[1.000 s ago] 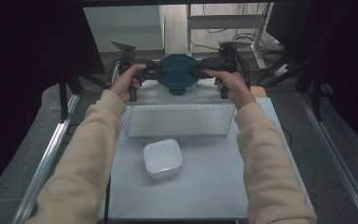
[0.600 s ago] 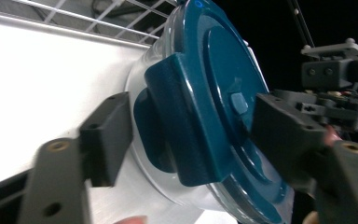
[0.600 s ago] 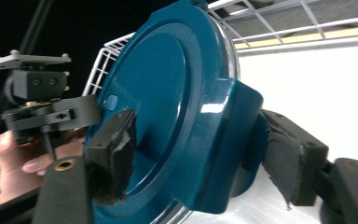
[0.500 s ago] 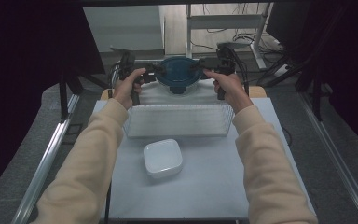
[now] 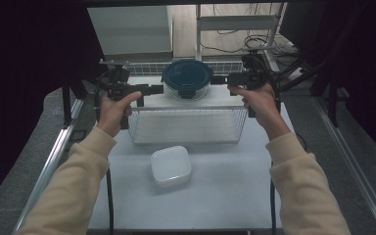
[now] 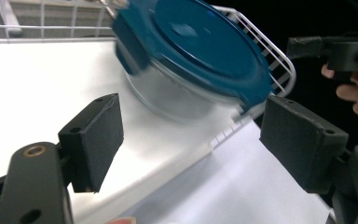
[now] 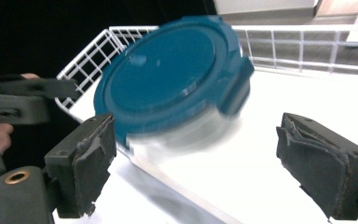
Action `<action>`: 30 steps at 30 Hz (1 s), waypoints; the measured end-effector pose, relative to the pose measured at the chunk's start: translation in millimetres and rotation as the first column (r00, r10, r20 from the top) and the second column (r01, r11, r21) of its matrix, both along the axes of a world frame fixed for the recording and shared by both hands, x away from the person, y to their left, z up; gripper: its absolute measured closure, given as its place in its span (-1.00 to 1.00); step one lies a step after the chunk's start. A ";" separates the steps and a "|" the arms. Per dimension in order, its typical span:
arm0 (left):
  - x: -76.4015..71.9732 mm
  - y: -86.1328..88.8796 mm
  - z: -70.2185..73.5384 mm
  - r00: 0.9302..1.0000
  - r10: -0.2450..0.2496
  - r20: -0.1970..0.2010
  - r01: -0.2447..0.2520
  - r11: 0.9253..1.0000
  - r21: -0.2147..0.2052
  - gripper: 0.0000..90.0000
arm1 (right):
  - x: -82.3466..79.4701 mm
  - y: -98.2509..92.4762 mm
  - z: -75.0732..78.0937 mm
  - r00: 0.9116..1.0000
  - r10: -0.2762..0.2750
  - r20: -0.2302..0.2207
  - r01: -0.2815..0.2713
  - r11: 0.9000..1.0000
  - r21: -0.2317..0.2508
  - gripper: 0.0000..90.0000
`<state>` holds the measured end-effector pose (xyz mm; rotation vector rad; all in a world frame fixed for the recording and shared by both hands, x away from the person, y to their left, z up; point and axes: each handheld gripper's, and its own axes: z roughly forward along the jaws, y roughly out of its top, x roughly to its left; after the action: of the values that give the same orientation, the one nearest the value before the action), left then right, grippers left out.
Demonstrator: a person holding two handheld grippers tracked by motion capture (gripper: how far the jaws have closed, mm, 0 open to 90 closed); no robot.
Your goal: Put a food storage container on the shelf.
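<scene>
We count one round container (image 5: 187, 78) with a blue lid, one wire rack (image 5: 188, 125), one white dish (image 5: 171, 165). Container sits upright, lid up, on the rack's top shelf. Left gripper (image 5: 157, 89) and right gripper (image 5: 219, 79) flank it, jaws just opened, holding nothing.

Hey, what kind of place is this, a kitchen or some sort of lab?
Most likely a lab or recording workspace, not a kitchen. A white table sits in a metal frame with dark curtains around it, cables lie on the floor behind, and the person works with a handheld tool in each hand.
</scene>
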<state>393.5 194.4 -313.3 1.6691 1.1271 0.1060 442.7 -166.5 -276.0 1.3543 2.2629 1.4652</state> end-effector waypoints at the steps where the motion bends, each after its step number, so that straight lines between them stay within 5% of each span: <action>1: -7.6 1.0 -0.5 1.000 -0.006 0.008 0.006 1.000 0.011 -0.53 | -7.5 -2.7 -1.9 1.000 0.002 0.008 -0.002 1.000 -0.006 -0.73; 7: -55.1 9.3 -14.7 0.999 -0.003 0.049 -0.001 0.997 0.078 -0.50 | -54.5 -19.6 -16.7 0.995 0.033 0.099 -0.029 0.999 -0.036 -0.72; 13: -93.4 14.1 -50.7 1.000 -0.017 0.023 0.015 0.995 0.096 -0.49 | -95.7 -38.3 -44.9 0.991 0.060 0.116 -0.058 0.998 -0.021 -0.67; 17: -110.0 15.7 -73.2 1.000 0.001 0.023 -0.005 0.987 0.161 -0.48 | -114.1 -45.4 -66.1 0.990 0.076 0.115 -0.074 0.997 -0.021 -0.66; 30: -139.4 7.2 -116.0 1.000 -0.003 -0.015 0.007 0.968 0.249 -0.47 | -150.4 -60.0 -133.2 0.997 0.077 0.032 -0.074 0.994 -0.079 -0.59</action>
<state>254.1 201.6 -429.4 1.8967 1.1573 0.2417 292.3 -226.5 -409.2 1.2243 2.3469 1.3951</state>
